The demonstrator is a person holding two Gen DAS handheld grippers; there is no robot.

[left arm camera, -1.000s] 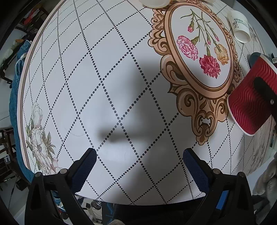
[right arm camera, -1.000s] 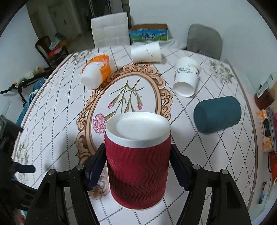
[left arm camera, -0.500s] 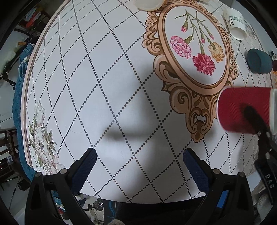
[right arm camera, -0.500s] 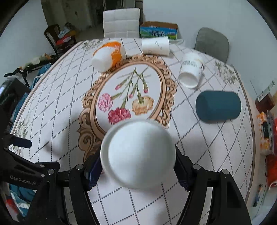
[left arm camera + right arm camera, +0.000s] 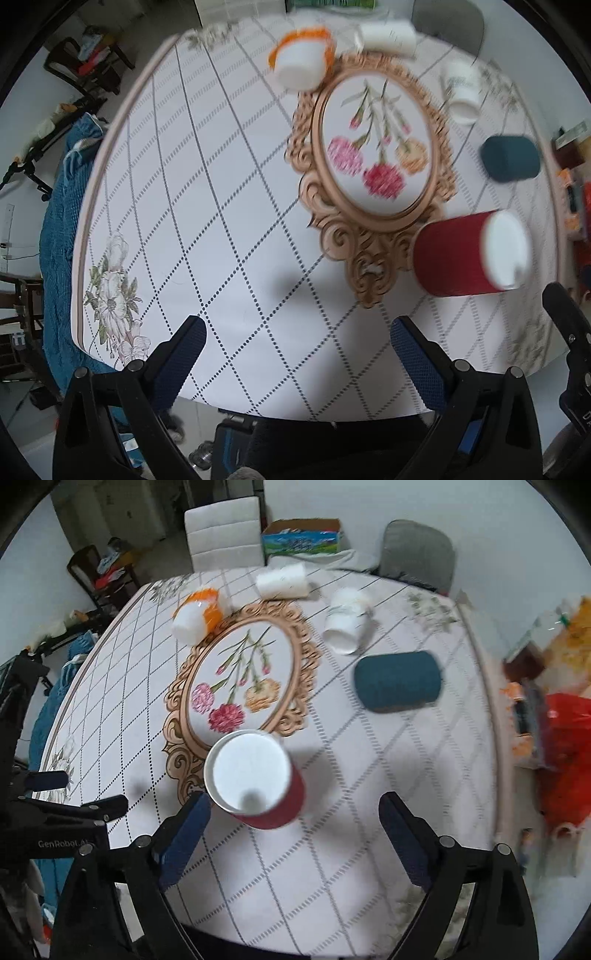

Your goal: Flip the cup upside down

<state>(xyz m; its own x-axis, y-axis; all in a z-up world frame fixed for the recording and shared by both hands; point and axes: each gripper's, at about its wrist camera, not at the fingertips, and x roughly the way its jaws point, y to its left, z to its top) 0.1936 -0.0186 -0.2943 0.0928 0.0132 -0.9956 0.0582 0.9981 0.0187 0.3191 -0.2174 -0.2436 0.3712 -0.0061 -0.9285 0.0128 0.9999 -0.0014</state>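
Note:
The red ribbed cup (image 5: 258, 779) stands upside down on the table, its white base facing up, at the near end of the ornate oval print. It also shows in the left wrist view (image 5: 465, 254). My right gripper (image 5: 291, 834) is open and empty, just behind and above the cup, no pad touching it. My left gripper (image 5: 299, 354) is open and empty over the near table edge, well left of the cup.
A teal cup (image 5: 399, 681) lies on its side right of the oval. A white cup (image 5: 345, 622), another white cup (image 5: 282, 581) and an orange cup (image 5: 197, 614) lie further back. Chairs stand behind the round table (image 5: 369, 867). Clutter sits off the right edge.
My right gripper let go of the red cup, which now stands on the table, and opened and drew back. The left gripper tilted up to see more of the table.

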